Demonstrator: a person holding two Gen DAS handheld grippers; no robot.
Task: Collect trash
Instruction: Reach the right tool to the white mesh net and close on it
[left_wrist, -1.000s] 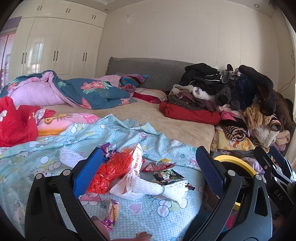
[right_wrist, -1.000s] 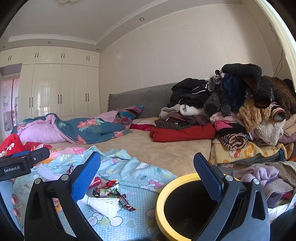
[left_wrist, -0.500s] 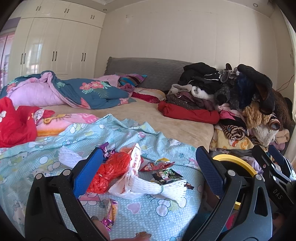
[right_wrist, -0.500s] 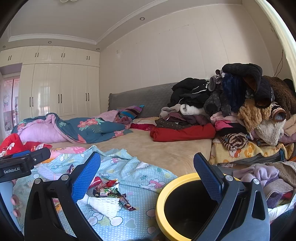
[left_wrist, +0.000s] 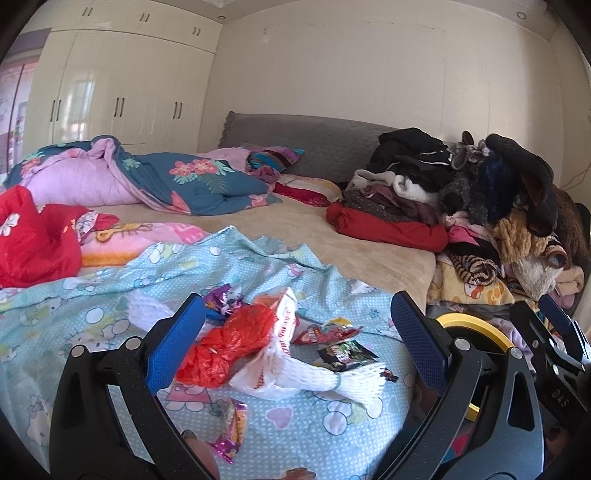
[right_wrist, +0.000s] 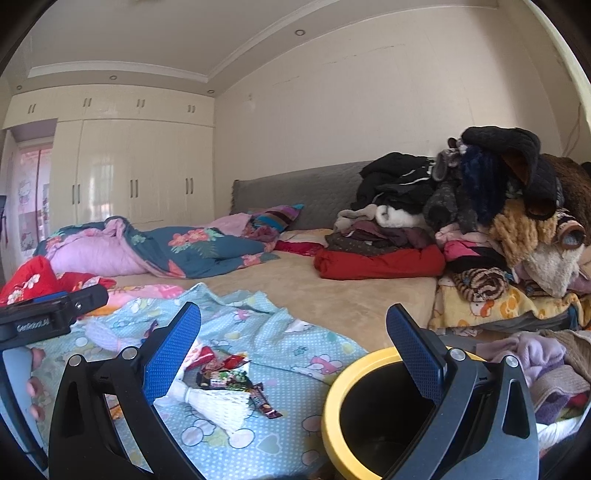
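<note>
Trash lies on the light blue cartoon sheet (left_wrist: 92, 317): a red plastic bag (left_wrist: 229, 347), a white printed bag (left_wrist: 284, 332), a white foam net sleeve (left_wrist: 332, 380), dark snack wrappers (left_wrist: 345, 352) and a purple wrapper (left_wrist: 232, 432). My left gripper (left_wrist: 295, 343) is open and empty, hovering just in front of this pile. A yellow-rimmed black bin (right_wrist: 369, 413) stands at the bed's right edge. My right gripper (right_wrist: 295, 354) is open and empty, beside the bin, with the foam sleeve (right_wrist: 218, 402) and wrappers (right_wrist: 229, 380) at its left.
A tall heap of clothes and plush items (left_wrist: 480, 206) fills the bed's right side. A flowered quilt (left_wrist: 166, 181) and red cloth (left_wrist: 33, 236) lie at the left. White wardrobes (left_wrist: 110, 88) stand behind. The left gripper shows at the left edge of the right wrist view (right_wrist: 44, 317).
Nearly nothing has changed; both views shift only slightly and both grippers stay open.
</note>
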